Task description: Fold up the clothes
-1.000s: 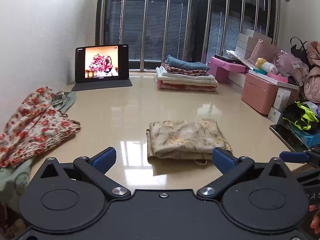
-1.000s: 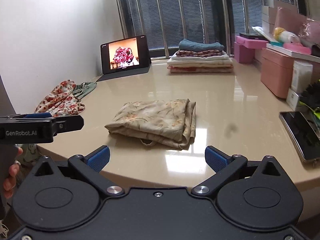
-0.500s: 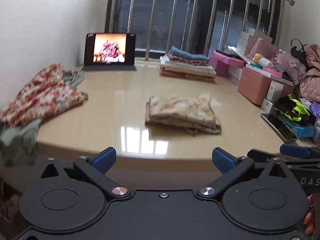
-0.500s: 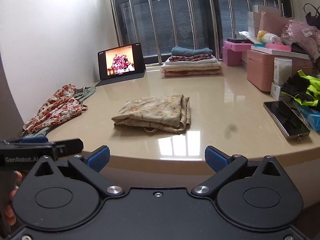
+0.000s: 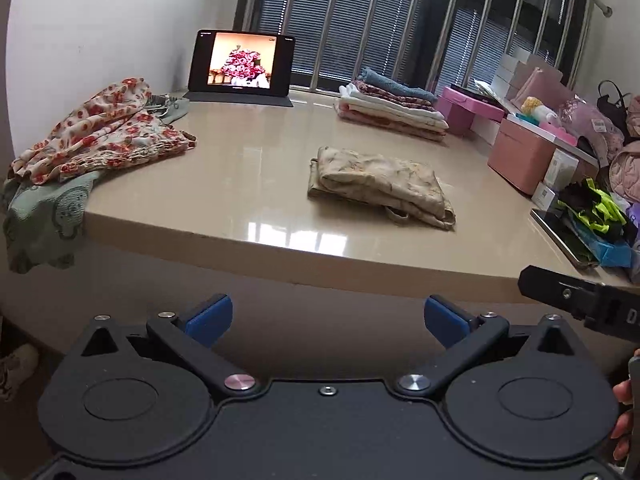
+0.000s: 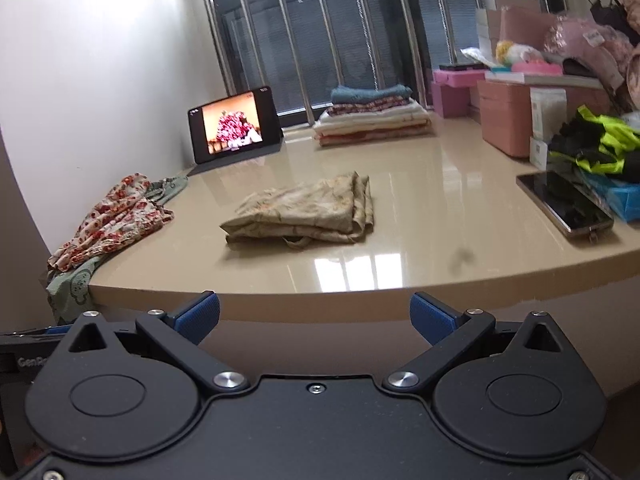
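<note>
Left wrist view, from left to right: green garment (image 5: pixel 44 216) draped over the bench (image 5: pixel 256 184) edge, with a red-flowered garment (image 5: pixel 100 136) heaped partly on top of it. Further back, tablet (image 5: pixel 242 62) propped upright near the wall, screen lit. Folded beige garment (image 5: pixel 380 186) lying flat near the middle of the bench, a small loop of fabric sticking out at its front edge. Behind it, stack of folded clothes (image 5: pixel 394 110) close to the window bars. Pink boxes (image 5: pixel 524 152) along the right side, then black and neon-yellow fabric (image 5: pixel 596 204). Left tool (image 5: pixel 326 318) held low, off the bench and in front of its edge, blue fingers spread wide apart and gripping nothing. Black part of the other device at far right, with fingertips (image 5: pixel 622 420) of a hand showing beside it.

Right wrist view, same order: flowered garment at the left edge, tablet behind, folded beige garment well apart from both tools, stack of folded clothes at the back, phone (image 6: pixel 564 204) lying flat on the right with its screen dark. Right tool (image 6: pixel 314 316) also below and in front of the bench edge, fingers wide apart, empty.
</note>
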